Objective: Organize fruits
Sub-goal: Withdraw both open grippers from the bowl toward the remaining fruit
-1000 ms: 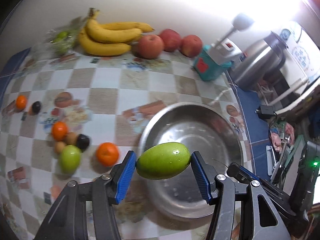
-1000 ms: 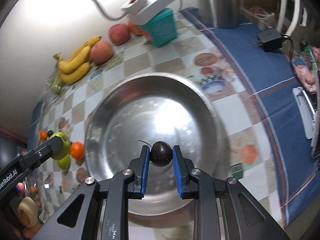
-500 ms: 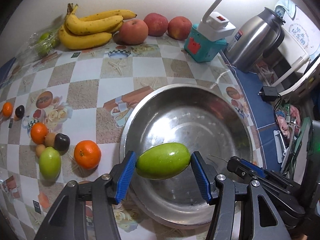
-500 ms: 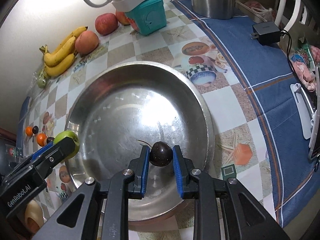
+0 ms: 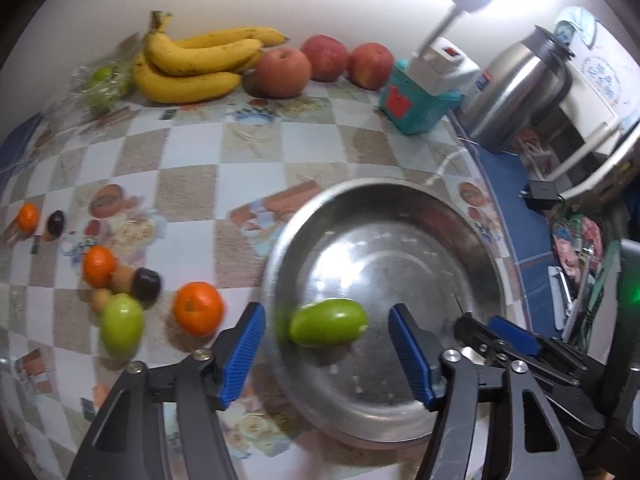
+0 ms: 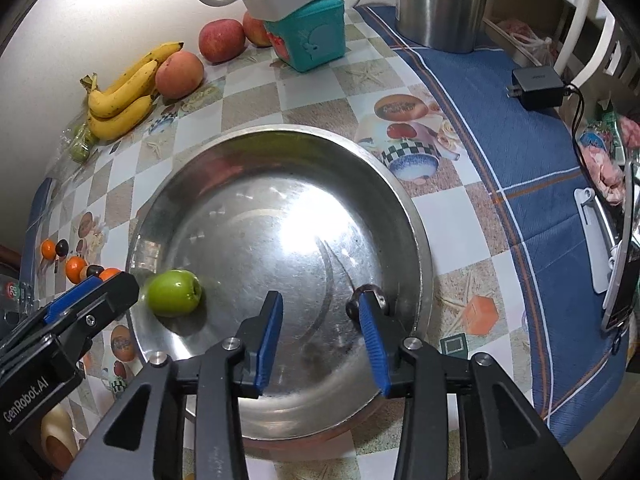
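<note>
1. Steel basin [image 6: 224, 160] on the table [image 5: 192, 184]: its sloped wall could send fruit rolling.
2. Green fruit [image 5: 328, 322], freed between the parted left tongs [image 5: 324, 354], just opened; it may bounce out leftward.
3. Dark fruit [image 6: 354, 304] touches a blade of the parted right tongs [image 6: 320, 336], just opened; lifting might flick it.

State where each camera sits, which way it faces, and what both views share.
Left wrist: on the left gripper, looking steeply down at the metal basin; own open blue fingers show.
Right wrist: on the right gripper, looking down into the basin; own open fingers show, the left gripper at lower left.
Shared: basin, green fruit, bananas.
</note>
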Available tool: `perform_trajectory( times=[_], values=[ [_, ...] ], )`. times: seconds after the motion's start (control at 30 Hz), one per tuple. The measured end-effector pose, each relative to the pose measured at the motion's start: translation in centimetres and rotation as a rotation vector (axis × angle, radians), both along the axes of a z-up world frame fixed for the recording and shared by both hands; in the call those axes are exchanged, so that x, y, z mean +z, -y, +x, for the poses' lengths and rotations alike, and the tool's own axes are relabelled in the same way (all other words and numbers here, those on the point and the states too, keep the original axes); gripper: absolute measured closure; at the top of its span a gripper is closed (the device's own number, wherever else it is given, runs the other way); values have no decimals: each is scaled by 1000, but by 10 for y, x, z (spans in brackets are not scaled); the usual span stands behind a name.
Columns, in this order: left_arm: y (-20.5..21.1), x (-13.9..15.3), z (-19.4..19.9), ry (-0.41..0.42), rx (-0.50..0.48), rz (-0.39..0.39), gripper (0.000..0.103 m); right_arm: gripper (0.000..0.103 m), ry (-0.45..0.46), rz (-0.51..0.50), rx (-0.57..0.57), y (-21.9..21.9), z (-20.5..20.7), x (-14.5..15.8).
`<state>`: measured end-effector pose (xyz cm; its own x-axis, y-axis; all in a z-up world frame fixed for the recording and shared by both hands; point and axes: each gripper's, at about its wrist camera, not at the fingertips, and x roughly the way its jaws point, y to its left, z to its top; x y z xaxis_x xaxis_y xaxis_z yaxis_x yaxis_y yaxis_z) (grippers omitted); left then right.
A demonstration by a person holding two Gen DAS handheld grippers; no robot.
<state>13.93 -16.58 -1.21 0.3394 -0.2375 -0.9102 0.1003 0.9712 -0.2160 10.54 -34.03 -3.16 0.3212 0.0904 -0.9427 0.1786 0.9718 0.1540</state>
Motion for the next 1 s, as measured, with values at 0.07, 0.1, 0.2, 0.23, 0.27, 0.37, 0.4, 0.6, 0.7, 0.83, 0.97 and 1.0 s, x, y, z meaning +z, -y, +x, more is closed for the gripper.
perform_trajectory(
  times=[0.07,0.1,0.2,0.23,0.27,0.37,0.4,0.6,0.7,0.83,0.97,1.0],
  values=[
    [-11,4,1,0,35,32,27,33,11,-8,8,-4,0,4],
    [-18,5,1,2,55,43,23,32,17,-13,15,-7,1,7],
    [-45,12,4,22,133,68,12,24,27,-5,19,-15,2,11],
    [-55,14,5,31,158,76,7,23,30,0,18,-18,3,12],
    [-62,16,5,38,176,84,4,20,32,3,17,-20,3,13],
    [-91,20,8,63,235,138,0,18,41,18,-5,-28,5,16],
    [-102,20,8,68,258,159,0,18,41,26,-16,-30,5,17],
    [-155,19,7,75,350,273,0,2,67,54,-54,-49,7,21],
    [-180,18,5,74,389,282,0,2,69,42,-46,-64,10,20],
    [-206,21,0,82,426,305,0,2,90,31,-34,-86,14,25],
    [-226,26,-5,90,467,309,0,2,117,99,-5,-105,19,36],
    [-231,28,-6,93,480,306,0,2,125,107,-5,-108,19,39]
  ],
)
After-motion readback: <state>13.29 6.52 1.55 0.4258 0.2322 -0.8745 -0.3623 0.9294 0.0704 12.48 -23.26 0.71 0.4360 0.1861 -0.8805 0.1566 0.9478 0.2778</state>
